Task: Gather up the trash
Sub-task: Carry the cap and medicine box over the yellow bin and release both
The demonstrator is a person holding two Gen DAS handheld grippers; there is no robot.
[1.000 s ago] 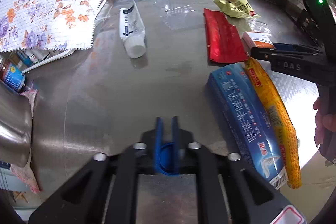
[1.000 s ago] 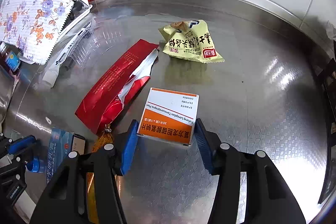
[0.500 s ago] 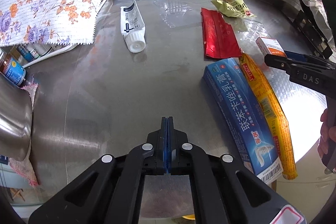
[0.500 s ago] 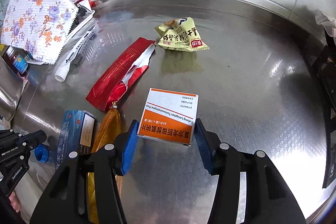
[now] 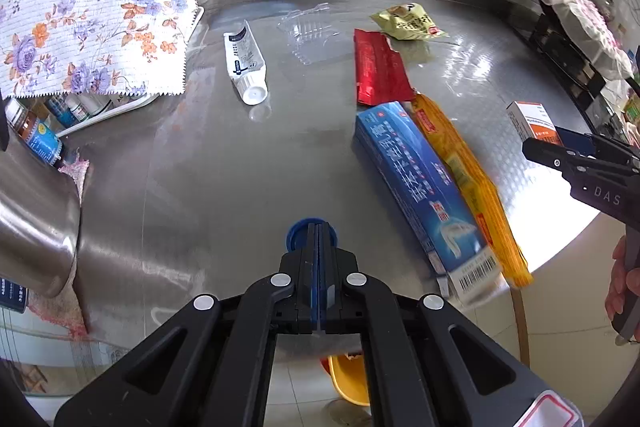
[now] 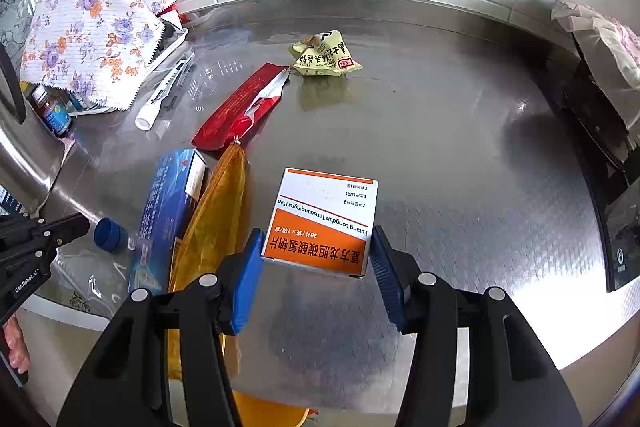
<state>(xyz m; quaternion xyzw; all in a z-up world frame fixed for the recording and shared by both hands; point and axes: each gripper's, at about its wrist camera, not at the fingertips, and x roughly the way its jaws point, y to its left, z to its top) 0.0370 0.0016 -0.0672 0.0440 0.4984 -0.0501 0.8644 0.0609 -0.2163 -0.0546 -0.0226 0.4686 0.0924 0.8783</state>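
right hand-held gripper: jaws set wide, clasping the short near end of the orange-and-white medicine box. box appears lifted off the steel worktop, tilted up at the far end; contact of the pads cannot be confirmed, but the box hangs between them, so judged held. long axis of box runs straight ahead, along the fingers.

left hand-held gripper: pads pressed together, nothing between them. blue bottle cap lies on the worktop just beyond the tips, partly hidden by them. left arm is the nearer one to it.

remaining trash: blue toothpaste carton and orange wrapper side by side, touching, long axes running away from the near edge; red sachet beyond them; yellow snack bag, clear plastic tray, white tube further back.

containers: a yellow bin shows below the worktop edge; contents unclear. judged next: box goes there.
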